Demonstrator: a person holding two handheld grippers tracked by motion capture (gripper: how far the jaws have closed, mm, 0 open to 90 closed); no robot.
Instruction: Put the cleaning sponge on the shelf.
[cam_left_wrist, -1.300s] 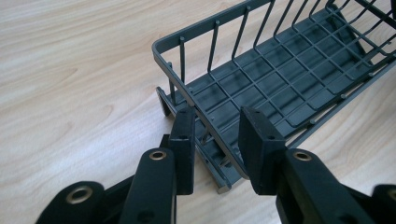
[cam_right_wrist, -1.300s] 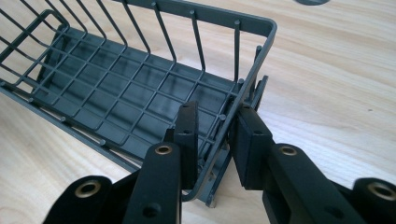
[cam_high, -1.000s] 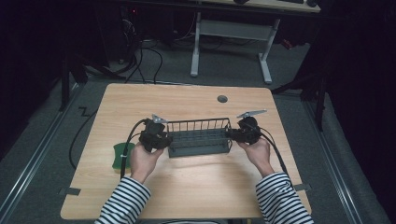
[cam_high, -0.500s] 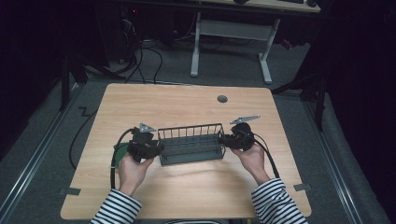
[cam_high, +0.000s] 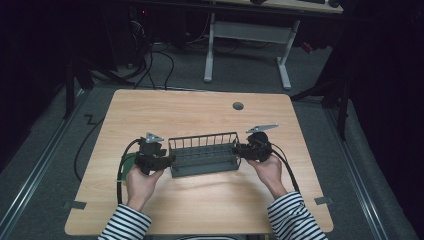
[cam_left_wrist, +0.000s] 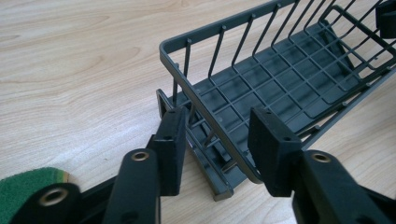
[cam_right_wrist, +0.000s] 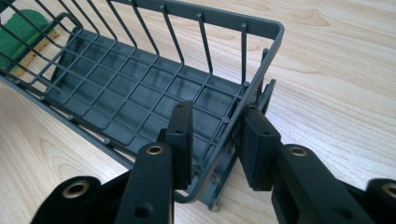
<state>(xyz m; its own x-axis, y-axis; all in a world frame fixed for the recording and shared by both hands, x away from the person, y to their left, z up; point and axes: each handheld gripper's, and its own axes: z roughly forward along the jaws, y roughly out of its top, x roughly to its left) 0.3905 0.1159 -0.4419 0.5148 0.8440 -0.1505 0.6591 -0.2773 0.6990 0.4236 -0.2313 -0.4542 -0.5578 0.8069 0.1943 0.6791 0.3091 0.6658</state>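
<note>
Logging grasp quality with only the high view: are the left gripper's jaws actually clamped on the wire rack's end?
Observer: No. The left gripper straddles the wire rack's end wall, one jaw outside and one inside, with a clear gap at the inner jaw.
Operator: And the right one?
Observer: The right gripper straddles the opposite end wall more narrowly. I cannot tell whether it pinches.
Operator: What is the green patch by the left hand?
Observer: A green sponge with a yellowish lower layer.

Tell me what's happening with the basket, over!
Left hand-held gripper open astride one end wall. Right hand-held gripper open astride the other. Wire basket on table. Green sponge beside it.
</note>
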